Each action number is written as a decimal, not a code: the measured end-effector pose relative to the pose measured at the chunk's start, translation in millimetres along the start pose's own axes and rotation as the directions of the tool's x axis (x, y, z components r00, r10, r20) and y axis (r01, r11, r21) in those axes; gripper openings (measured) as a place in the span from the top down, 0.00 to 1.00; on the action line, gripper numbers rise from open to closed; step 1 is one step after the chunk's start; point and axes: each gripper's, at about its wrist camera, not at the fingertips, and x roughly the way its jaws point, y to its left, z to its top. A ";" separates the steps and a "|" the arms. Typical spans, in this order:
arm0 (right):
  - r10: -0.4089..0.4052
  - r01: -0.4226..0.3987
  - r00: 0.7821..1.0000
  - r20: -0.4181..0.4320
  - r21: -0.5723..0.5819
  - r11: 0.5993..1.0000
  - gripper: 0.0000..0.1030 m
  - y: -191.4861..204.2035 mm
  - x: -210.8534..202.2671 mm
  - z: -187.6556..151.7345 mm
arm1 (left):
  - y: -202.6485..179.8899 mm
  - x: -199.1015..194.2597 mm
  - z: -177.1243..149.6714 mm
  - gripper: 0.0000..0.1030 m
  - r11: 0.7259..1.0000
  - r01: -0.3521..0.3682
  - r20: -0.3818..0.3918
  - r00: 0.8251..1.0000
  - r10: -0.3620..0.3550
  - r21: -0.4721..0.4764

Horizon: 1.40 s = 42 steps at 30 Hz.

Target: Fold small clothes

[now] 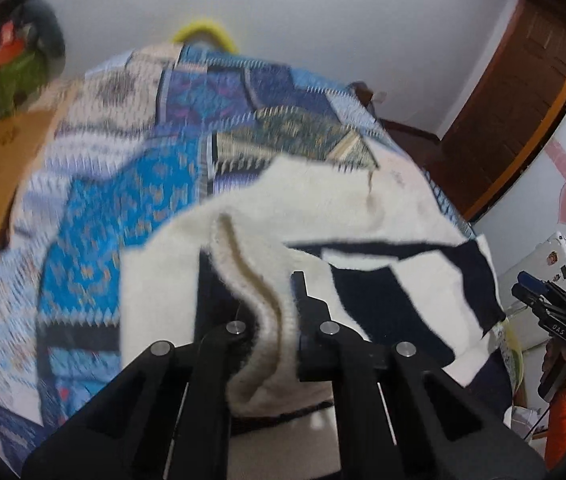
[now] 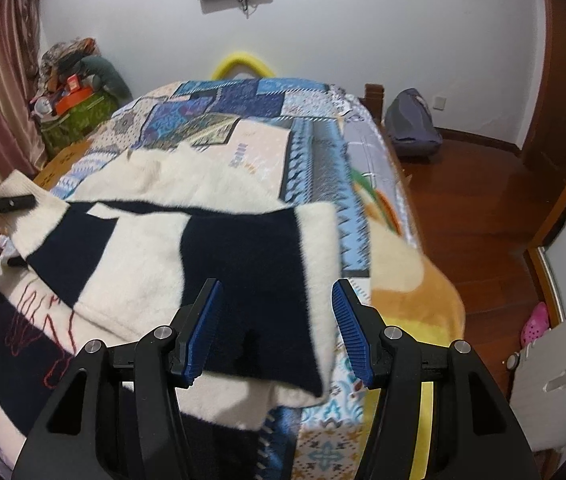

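Fuzzy cream knit sweater [image 2: 155,264] with broad navy blocks and thin red stitching, spread over patchwork quilt [image 2: 243,108] on bed, one ribbed cream edge lifted. Left gripper [image 1: 271,320]: fingers together, clamped on that thick ribbed fold. Right gripper [image 2: 277,320]: blue ridged fingers [image 2: 349,332] apart, hovering astride navy panel at sweater's near edge; contact with cloth not discernible.

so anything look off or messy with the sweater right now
Somewhat. The sweater is not flat: the left gripper pinches a bunched cream edge and holds it up off the quilt, so the cloth is creased there. The right gripper is open over a navy patch, holding nothing.
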 end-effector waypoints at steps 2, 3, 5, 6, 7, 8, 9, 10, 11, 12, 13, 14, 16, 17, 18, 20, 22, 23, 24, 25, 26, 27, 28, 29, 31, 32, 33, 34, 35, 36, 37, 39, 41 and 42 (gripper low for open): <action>-0.002 0.002 1.000 0.004 0.007 1.000 0.49 -1.2 0.0 3.2 | -0.3 -10.5 10.3 0.94 1.000 0.014 0.036 0.999 -0.014 -0.010; 0.002 -0.002 1.000 0.007 0.011 1.000 0.49 -1.5 0.7 5.0 | 1.5 -14.1 13.2 0.94 1.000 0.022 0.047 0.999 -0.021 -0.019; 0.015 -0.015 1.000 0.009 0.012 1.000 0.49 0.6 3.9 7.1 | 7.6 -16.0 15.3 0.94 0.999 0.023 0.050 0.999 -0.021 -0.034; 0.022 -0.022 1.000 0.005 0.009 1.000 0.49 1.8 5.9 7.1 | 10.4 -14.0 14.7 0.94 0.999 0.015 0.043 0.999 -0.014 -0.038; 0.029 -0.029 1.000 -0.001 0.004 1.000 0.49 4.4 9.0 6.5 | 16.4 -8.5 12.3 0.94 0.999 0.003 0.022 1.000 -0.002 -0.048; 0.039 -0.039 0.999 -0.009 -0.003 0.999 0.49 6.8 13.1 5.9 | 23.4 -1.6 8.5 0.94 0.998 -0.005 0.000 1.000 0.005 -0.061; 0.049 -0.050 0.999 -0.023 -0.012 0.999 0.49 10.5 18.1 4.6 | 28.6 4.1 4.8 0.94 0.997 -0.010 -0.021 1.000 0.009 -0.070; 0.057 -0.058 0.998 -0.039 -0.022 0.998 0.49 14.8 23.2 2.6 | 35.0 10.8 -0.3 0.94 0.997 -0.023 -0.045 0.999 0.019 -0.080; 0.066 -0.067 0.996 -0.055 -0.032 0.997 0.49 19.2 27.1 0.4 | 41.7 17.1 -5.1 0.94 0.996 -0.034 -0.068 0.997 0.028 -0.088; 0.070 -0.073 0.995 -0.064 -0.040 0.997 0.49 22.5 30.0 -1.1 | 49.1 23.8 -10.5 0.94 0.995 -0.039 -0.094 0.995 0.030 -0.097; 0.073 -0.076 0.995 -0.072 -0.051 0.996 0.49 26.2 32.6 -2.6 | 54.7 29.1 -15.0 0.93 0.994 -0.037 -0.116 0.993 0.025 -0.101; 0.076 -0.081 0.994 -0.083 -0.065 0.995 0.49 30.9 36.1 -4.1 | 61.2 34.9 -19.8 0.92 0.994 -0.035 -0.146 0.989 0.019 -0.105; 0.078 -0.086 0.992 -0.100 -0.076 0.993 0.49 35.3 41.3 -6.3 | 67.6 36.4 -25.7 0.84 0.993 -0.052 -0.166 0.985 0.035 -0.101; 0.078 -0.087 0.991 -0.108 -0.080 0.993 0.49 35.9 43.3 -7.3 | 70.8 33.8 -26.4 0.83 0.993 -0.073 -0.163 0.985 0.057 -0.096; 0.074 -0.084 0.991 -0.116 -0.088 0.993 0.49 37.9 45.8 -8.4 | 73.5 30.3 -26.3 0.82 0.992 -0.094 -0.156 0.985 0.079 -0.089; 0.057 -0.071 0.991 -0.125 -0.110 0.991 0.49 41.3 49.3 -10.8 | 80.9 23.1 -25.9 0.82 0.987 -0.144 -0.144 0.981 0.132 -0.072; 0.048 -0.063 0.991 -0.128 -0.116 0.991 0.49 42.3 50.3 -12.5 | 91.1 18.8 -26.3 0.82 0.980 -0.188 -0.144 0.974 0.177 -0.064; 0.047 -0.062 0.991 -0.129 -0.115 0.991 0.49 42.0 49.9 -12.9 | 96.1 17.3 -28.1 0.82 0.976 -0.210 -0.150 0.968 0.199 -0.060; 0.047 -0.062 0.991 -0.127 -0.113 0.992 0.49 41.8 48.7 -13.8 | 100.9 15.3 -30.7 0.82 0.972 -0.230 -0.157 0.963 0.219 -0.054; 0.048 -0.062 0.991 -0.127 -0.109 0.992 0.49 40.8 47.0 -13.8 | 105.2 12.8 -33.6 0.82 0.970 -0.238 -0.161 0.960 0.227 -0.053; 0.048 -0.061 0.991 -0.126 -0.105 0.993 0.49 40.4 45.3 -13.7 | 107.3 9.8 -35.3 0.82 0.969 -0.239 -0.162 0.960 0.228 -0.054; 0.048 -0.061 0.991 -0.124 -0.102 0.993 0.49 40.3 43.0 -13.4 | 109.1 4.5 -39.1 0.82 0.970 -0.235 -0.159 0.962 0.224 -0.058; 0.047 -0.060 0.992 -0.120 -0.099 0.993 0.49 40.1 39.7 -13.1 | 109.3 0.1 -41.7 0.82 0.971 -0.232 -0.156 0.963 0.221 -0.059; 0.048 -0.059 0.992 -0.116 -0.097 0.994 0.49 40.2 35.7 -12.6 | 108.1 -5.8 -44.8 0.82 0.972 -0.230 -0.149 0.964 0.219 -0.058; 0.050 -0.060 0.993 -0.103 -0.095 0.994 0.47 40.1 24.9 -12.0 | 102.5 -14.8 -48.8 0.77 0.973 -0.226 -0.135 0.967 0.217 -0.052; 0.046 -0.055 0.995 -0.094 -0.099 0.994 0.46 40.1 18.1 -12.2 | 98.5 -19.3 -50.3 0.73 0.974 -0.219 -0.128 0.969 0.211 -0.051; 0.040 -0.048 0.996 -0.083 -0.103 0.994 0.44 40.4 10.9 -12.7 | 94.2 -24.3 -52.3 0.67 0.976 -0.212 -0.119 0.972 0.205 -0.049; 0.033 -0.041 0.997 -0.069 -0.108 0.993 0.43 40.7 1.9 -13.4 | 88.2 -31.4 -56.3 0.63 0.979 -0.200 -0.106 0.975 0.195 -0.043; 0.032 -0.038 0.998 -0.062 -0.111 0.993 0.42 40.3 -3.9 -14.0 | 82.5 -35.1 -58.3 0.62 0.981 -0.193 -0.101 0.977 0.188 -0.035; 0.032 -0.038 0.998 -0.054 -0.115 0.993 0.42 39.4 -13.0 -15.9 | 78.2 -37.9 -60.4 0.60 0.982 -0.187 -0.098 0.978 0.183 -0.029; 0.032 -0.038 0.998 -0.051 -0.117 0.992 0.42 38.8 -16.5 -16.6 | 73.3 -41.6 -63.7 0.57 0.984 -0.178 -0.094 0.980 0.175 -0.024; 0.033 -0.039 0.998 -0.049 -0.119 0.992 0.42 36.9 -28.3 -22.6 | 64.6 -49.7 -73.9 0.54 0.987 -0.162 -0.088 0.983 0.159 -0.023; 0.035 -0.042 0.998 -0.057 -0.119 0.992 0.42 37.2 -33.0 -28.8 | 60.8 -53.6 -82.4 0.53 0.989 -0.145 -0.091 0.986 0.141 -0.032; 0.033 -0.041 0.997 -0.067 -0.118 0.992 0.42 36.8 -34.7 -34.0 | 59.8 -55.3 -88.6 0.53 0.990 -0.138 -0.096 0.986 0.133 -0.040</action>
